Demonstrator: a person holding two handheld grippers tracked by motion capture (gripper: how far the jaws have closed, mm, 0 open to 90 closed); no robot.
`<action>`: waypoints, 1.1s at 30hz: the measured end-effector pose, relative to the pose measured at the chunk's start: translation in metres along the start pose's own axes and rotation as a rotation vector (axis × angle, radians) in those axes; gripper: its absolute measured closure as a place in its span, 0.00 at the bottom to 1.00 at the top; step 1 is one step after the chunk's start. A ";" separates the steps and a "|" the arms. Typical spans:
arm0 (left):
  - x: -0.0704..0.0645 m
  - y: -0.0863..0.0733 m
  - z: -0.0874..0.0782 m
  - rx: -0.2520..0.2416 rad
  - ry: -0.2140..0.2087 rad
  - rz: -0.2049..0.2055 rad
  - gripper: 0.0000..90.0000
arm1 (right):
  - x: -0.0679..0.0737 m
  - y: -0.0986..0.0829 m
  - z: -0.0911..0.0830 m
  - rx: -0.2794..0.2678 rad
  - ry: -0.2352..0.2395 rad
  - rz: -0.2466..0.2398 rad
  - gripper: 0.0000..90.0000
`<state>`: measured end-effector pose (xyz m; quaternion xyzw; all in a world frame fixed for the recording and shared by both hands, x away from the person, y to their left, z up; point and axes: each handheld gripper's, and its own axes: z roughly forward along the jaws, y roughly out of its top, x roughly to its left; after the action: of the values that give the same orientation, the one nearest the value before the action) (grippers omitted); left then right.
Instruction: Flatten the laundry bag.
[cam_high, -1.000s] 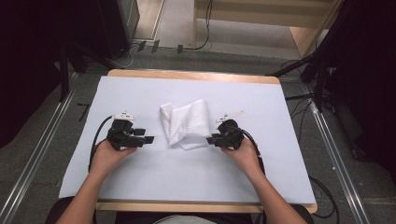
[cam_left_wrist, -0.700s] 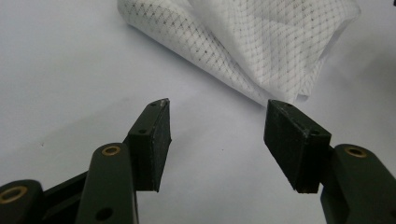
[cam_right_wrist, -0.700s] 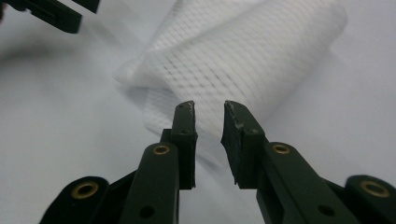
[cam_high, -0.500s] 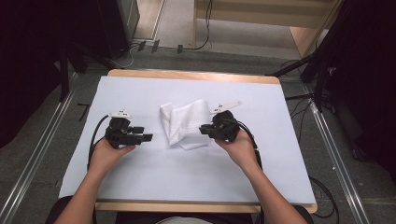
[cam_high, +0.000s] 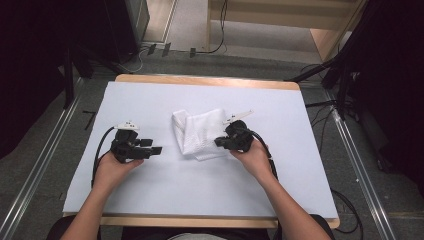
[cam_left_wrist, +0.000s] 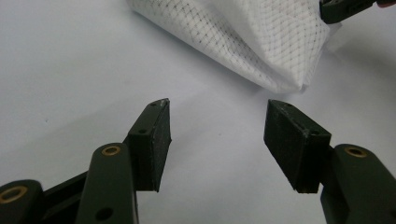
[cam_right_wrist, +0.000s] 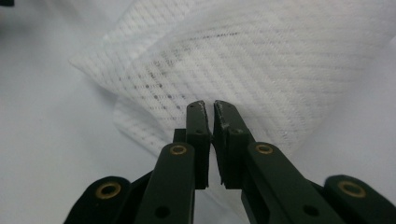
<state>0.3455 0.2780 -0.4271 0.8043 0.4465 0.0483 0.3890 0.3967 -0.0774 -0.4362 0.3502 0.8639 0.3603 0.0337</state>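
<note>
A folded white mesh cloth (cam_high: 200, 132) lies in the middle of the white-covered table (cam_high: 200, 190). My right gripper (cam_high: 218, 142) rests at the cloth's right edge, pointing left. In the right gripper view its jaws are shut (cam_right_wrist: 210, 106) with the tips over the cloth (cam_right_wrist: 280, 56), and I see no fold between them. My left gripper (cam_high: 157, 150) sits left of the cloth, pointing right at it and apart from it. Its jaws stand open (cam_left_wrist: 217, 126), with only bare table between them and the cloth's near corner (cam_left_wrist: 243, 37) just beyond. The right gripper's tip (cam_left_wrist: 343, 9) shows at the top right of that view.
The table's wooden edge (cam_high: 205, 80) runs along the far side. Metal rails (cam_high: 35, 165) flank the table on the floor. Cables (cam_high: 100, 150) trail from both grippers toward the person.
My right gripper has moved left, from beside the cloth's right edge onto that edge. The left gripper has stayed put, open.
</note>
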 end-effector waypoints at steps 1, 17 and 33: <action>0.001 0.000 -0.001 -0.002 0.001 -0.003 0.47 | 0.000 -0.001 0.001 0.008 0.001 0.006 0.96; 0.004 -0.003 -0.006 -0.020 0.003 -0.020 0.46 | 0.042 0.026 0.018 -0.036 0.101 -0.111 0.70; 0.005 -0.011 -0.012 -0.023 0.025 -0.040 0.46 | 0.049 0.036 0.069 0.035 0.045 -0.155 0.47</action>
<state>0.3359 0.2925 -0.4275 0.7901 0.4666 0.0556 0.3936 0.4020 0.0128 -0.4547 0.2747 0.8951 0.3495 0.0358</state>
